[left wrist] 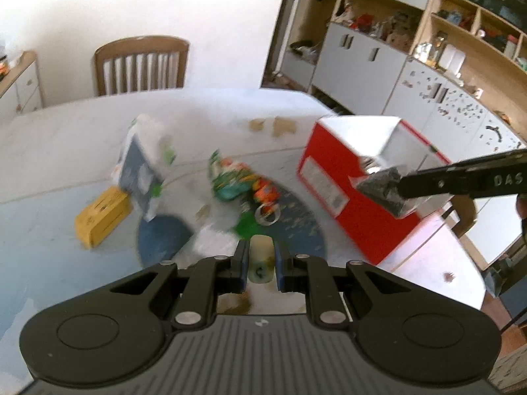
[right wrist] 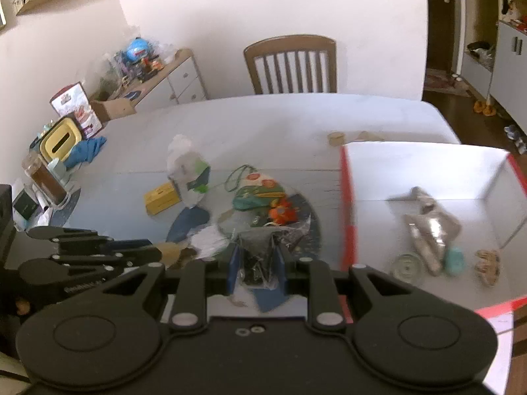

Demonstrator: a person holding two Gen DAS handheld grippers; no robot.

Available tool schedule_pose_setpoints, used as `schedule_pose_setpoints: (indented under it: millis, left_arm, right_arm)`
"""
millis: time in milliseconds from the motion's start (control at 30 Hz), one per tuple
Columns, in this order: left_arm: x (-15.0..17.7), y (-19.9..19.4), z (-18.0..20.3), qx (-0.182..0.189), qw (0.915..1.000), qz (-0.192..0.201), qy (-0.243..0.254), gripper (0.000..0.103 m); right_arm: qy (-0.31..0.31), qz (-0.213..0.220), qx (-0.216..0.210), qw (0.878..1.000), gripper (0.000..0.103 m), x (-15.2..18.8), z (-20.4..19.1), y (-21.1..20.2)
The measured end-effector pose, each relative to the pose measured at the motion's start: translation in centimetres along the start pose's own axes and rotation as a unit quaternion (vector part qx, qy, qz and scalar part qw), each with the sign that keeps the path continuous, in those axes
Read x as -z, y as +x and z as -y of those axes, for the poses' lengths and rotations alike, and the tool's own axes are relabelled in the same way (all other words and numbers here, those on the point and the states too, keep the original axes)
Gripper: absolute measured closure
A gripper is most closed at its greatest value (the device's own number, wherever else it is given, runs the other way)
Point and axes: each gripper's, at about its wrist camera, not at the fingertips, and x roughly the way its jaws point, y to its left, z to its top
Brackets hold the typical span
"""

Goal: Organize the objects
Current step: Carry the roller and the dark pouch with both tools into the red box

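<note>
From the left wrist, the left gripper (left wrist: 261, 265) is clamped on a small pale jar (left wrist: 261, 256) above the counter (left wrist: 49, 138) — rigid, probably light, maybe slick, so a hold across its middle suits; its label is blurred. The right gripper (left wrist: 383, 191) carries a dark crinkly packet (left wrist: 382, 187) at the red box (left wrist: 346, 177). From the right wrist, those fingers pinch that packet (right wrist: 257, 263) — soft, light film, best held by its bulk; its contents are unreadable, and the box's near corner is cut off.

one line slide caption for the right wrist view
Right gripper carries a crinkly packet toward the red box.
</note>
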Motion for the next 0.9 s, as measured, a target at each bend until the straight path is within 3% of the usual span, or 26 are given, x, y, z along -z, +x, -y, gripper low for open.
schedule_pose_setpoints:
  millis: [500,700,900]
  left_arm:
    - [-5.1,2.8,9.9,0.037,0.9984,0.018,0.040,0.088]
    - [-6.9,5.1,14.7,0.052,0.9959,0.020,0.070,0.088]
    - [-8.1,8.5,18.1,0.042,0.9947,0.013,0.093,0.088]
  right_arm:
    - [0.032,0.041,0.047,0.998,0.081,0.8,10.6,-5.6]
    - [0.032,0.045,0.051,0.997,0.081,0.7,14.1,-6.0]
    - [0.035,0.038,0.057,0.997,0.081,0.7,17.4,-5.3]
